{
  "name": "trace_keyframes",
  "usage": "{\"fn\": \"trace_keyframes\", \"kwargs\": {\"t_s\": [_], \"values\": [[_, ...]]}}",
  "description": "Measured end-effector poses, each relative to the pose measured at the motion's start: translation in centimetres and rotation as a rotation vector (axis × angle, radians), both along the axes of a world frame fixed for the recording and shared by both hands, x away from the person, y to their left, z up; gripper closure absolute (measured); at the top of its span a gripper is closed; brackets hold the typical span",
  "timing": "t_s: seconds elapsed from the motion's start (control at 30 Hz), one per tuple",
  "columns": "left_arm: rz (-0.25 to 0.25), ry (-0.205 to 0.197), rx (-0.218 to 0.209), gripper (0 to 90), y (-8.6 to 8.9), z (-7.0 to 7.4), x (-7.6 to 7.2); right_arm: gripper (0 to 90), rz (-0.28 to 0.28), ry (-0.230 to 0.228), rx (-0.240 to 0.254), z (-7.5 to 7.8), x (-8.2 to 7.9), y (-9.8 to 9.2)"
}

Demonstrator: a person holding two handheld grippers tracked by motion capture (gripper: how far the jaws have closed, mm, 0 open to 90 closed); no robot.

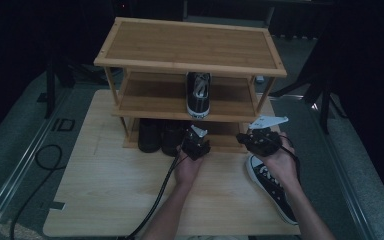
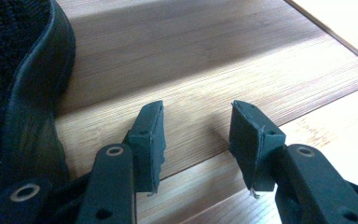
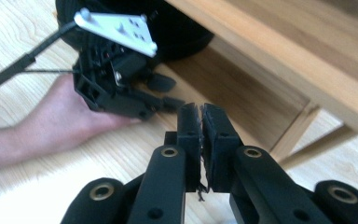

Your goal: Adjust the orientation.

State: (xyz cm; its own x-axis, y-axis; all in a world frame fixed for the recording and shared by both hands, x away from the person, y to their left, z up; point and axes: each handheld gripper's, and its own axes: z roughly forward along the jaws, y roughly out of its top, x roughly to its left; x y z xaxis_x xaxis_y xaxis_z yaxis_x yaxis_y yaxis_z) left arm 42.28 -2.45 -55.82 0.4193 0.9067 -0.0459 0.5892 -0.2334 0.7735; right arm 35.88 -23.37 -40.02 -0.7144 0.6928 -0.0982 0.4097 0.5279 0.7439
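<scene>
Wooden table (image 1: 105, 190) carries a three-tier bamboo shoe rack (image 1: 190, 45). One black sneaker (image 1: 199, 95) stands on the middle shelf; a dark pair (image 1: 160, 136) sits on the bottom shelf. Second black-and-white sneaker (image 1: 272, 187) lies loose on the table at right, under the person's right forearm, toe toward the rack. Left gripper (image 2: 196, 135) rests at the bottom shelf edge just beside a dark shoe (image 2: 23, 93), jaws spread, nothing between. Right gripper (image 3: 201, 140) hovers before the rack's lower right, pads nearly pressed together, empty. Judged step: between placements, loose sneaker not yet picked up. Next move likely needs the right gripper to spread and drop back onto that sneaker.
</scene>
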Motion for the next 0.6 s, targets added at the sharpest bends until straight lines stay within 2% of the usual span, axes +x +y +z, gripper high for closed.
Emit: {"fn": "trace_keyframes", "kwargs": {"t_s": [0.2,0.6], "values": [[0.0,0.0,0.001,55.6,0.0,0.0,0.0,84.6,-0.023,0.019,-0.006,-0.7,-0.6,-1.5],[0.0,-0.001,0.001,55.6,0.0,0.0,0.0,82.7,-0.078,0.055,0.03,-2.9,-2.3,-3.7]]}}
